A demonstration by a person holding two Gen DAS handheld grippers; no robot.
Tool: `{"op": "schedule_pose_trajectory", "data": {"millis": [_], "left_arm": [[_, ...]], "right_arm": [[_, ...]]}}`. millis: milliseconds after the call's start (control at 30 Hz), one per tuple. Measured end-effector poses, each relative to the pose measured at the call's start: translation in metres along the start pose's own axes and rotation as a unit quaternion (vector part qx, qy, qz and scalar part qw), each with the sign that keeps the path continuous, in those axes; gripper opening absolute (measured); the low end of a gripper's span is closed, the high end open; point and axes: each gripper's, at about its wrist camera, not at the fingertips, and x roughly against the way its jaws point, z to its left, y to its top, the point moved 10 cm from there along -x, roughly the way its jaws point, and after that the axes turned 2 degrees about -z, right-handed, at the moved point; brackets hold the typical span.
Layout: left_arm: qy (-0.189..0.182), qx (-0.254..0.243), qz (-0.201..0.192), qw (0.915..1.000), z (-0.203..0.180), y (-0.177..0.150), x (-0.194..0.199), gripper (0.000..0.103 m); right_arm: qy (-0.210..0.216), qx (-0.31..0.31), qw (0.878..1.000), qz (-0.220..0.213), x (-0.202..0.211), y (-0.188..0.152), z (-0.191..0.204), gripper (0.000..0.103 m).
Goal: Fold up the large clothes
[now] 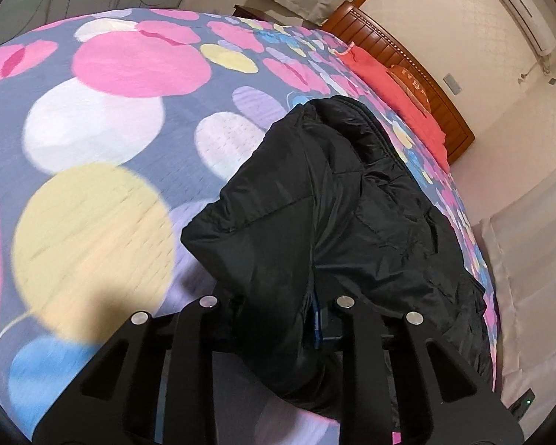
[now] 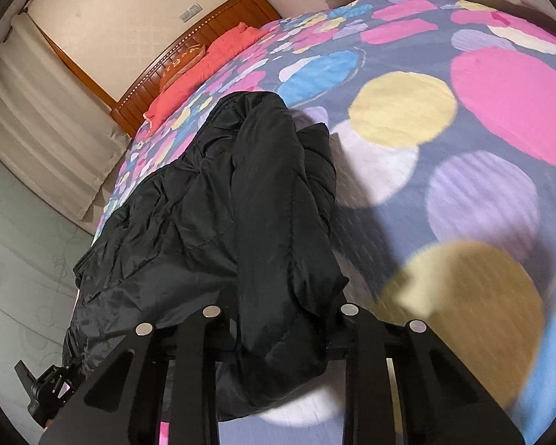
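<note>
A black padded jacket (image 1: 352, 207) lies on a bed with a dotted, colourful bedspread (image 1: 92, 141). My left gripper (image 1: 278, 319) is shut on a fold of the jacket, which bunches up between its fingers and hides the tips. In the right wrist view the same jacket (image 2: 211, 200) stretches away toward the headboard. My right gripper (image 2: 281, 326) is shut on another fold of the jacket, lifted off the bedspread (image 2: 463, 148). The other gripper (image 2: 48, 389) shows at the lower left of the right wrist view.
A wooden headboard (image 1: 407, 55) with a red pillow (image 1: 396, 85) stands at the far end of the bed. Cream curtains (image 2: 44, 118) and a wall air conditioner (image 1: 519, 3) are behind. The bed edge (image 1: 478, 259) drops to the floor beside the jacket.
</note>
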Motion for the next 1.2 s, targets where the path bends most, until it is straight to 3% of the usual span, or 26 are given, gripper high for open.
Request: {"op": "schedule_pose_trajectory", "data": {"millis": [533,1200], "left_arm": [[0.011,-0.007,0.013,0.9998,0.045,-0.074,0.096,0.025],[0.016,-0.026,0.008,0.9995,0.055,-0.090,0.115,0.025]], "right_arm": [[0.009,0.007,1.000,0.022,0.083,-0.072,-0.039,0.027],[0.006,0.007,1.000,0.020,0.094,-0.079,-0.047,0.027]]}}
